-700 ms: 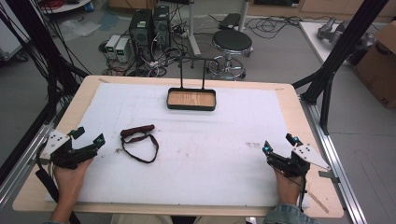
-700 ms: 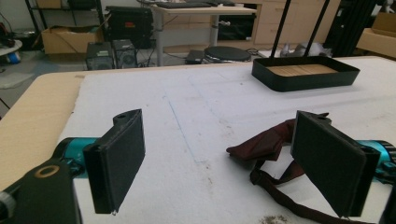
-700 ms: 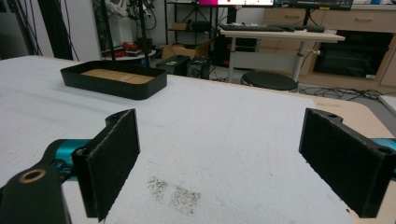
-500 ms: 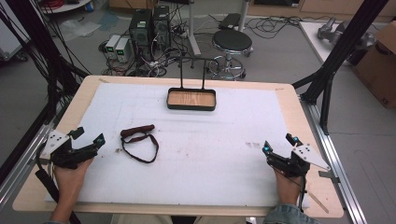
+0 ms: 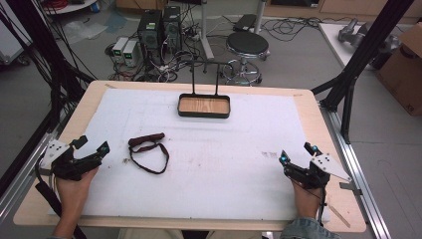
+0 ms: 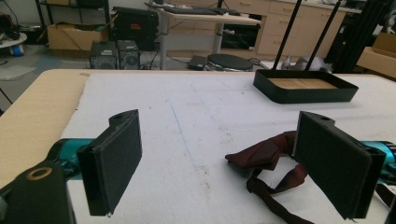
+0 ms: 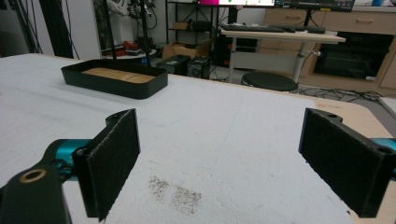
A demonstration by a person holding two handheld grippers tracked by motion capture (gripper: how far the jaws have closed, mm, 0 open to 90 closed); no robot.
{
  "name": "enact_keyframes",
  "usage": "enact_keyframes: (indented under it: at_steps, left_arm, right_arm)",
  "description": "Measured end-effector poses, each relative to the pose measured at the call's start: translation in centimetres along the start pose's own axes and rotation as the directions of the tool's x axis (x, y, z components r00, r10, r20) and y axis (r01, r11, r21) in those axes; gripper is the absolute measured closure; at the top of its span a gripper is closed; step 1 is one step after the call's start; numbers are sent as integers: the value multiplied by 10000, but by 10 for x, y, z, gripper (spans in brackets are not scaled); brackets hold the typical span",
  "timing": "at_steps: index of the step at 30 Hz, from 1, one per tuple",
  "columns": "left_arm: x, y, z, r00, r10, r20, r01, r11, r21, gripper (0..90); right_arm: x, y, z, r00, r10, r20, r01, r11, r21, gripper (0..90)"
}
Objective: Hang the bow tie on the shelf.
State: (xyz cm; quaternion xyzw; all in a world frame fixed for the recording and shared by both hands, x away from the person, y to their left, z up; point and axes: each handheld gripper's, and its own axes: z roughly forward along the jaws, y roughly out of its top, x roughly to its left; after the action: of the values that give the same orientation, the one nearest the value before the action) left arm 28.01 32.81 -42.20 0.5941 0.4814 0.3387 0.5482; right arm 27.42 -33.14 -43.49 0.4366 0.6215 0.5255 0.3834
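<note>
Strap [image 5: 148, 151] lengthwise left-right, loop trailing toward table's near edge

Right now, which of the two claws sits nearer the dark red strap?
The left claw: the strap lies just beside it, far from the right claw.

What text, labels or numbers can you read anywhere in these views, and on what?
None can be read.
Black tray with wooden floor: no lettering seen.
Dark red fabric strap: no marking seen.
Monitor strip at the top of the right gripper view: too blurred to read.
Brown cardboard box: no print made out.
</note>
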Motion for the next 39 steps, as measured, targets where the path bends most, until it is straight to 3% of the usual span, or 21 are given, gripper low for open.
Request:
enact_keyframes:
  at_steps: [14, 17, 20, 28, 33, 37, 39]
  left_arm:
    - [0, 6, 7, 9998, 134, 166, -134, 9999, -7, 186]
    - [1, 9, 12, 9996, -122, 238, 122, 9999, 16, 185]
    - [0, 12, 17, 9996, -113, 271, 112, 9999, 33, 186]
    - [-7, 17, 36, 9986, -91, 527, 86, 9999, 90, 232]
    - [-10, 18, 51, 9973, -311, 668, 285, 9988, 396, 260]
    - [-15, 17, 64, 9964, -162, 830, 108, 9978, 653, 260]
    - [-19, 15, 71, 9948, 113, 1008, -198, 9964, 830, 260]
  right_arm:
    - [0, 0, 0, 10000, -72, 6, 72, 10000, 20, 115]
    - [1, 0, 0, 10000, -85, 50, 85, 10000, 45, 115]
    - [1, 0, 0, 9999, -95, 73, 94, 10000, 33, 116]
    - [1, 0, 0, 9999, -105, 86, 104, 9999, 47, 116]
    - [0, 0, 0, 9999, -119, 75, 119, 9999, 29, 115]
    - [1, 0, 0, 10000, -75, 57, 75, 10000, 48, 115]
    - [0, 0, 0, 9999, -106, 57, 106, 9999, 25, 115]
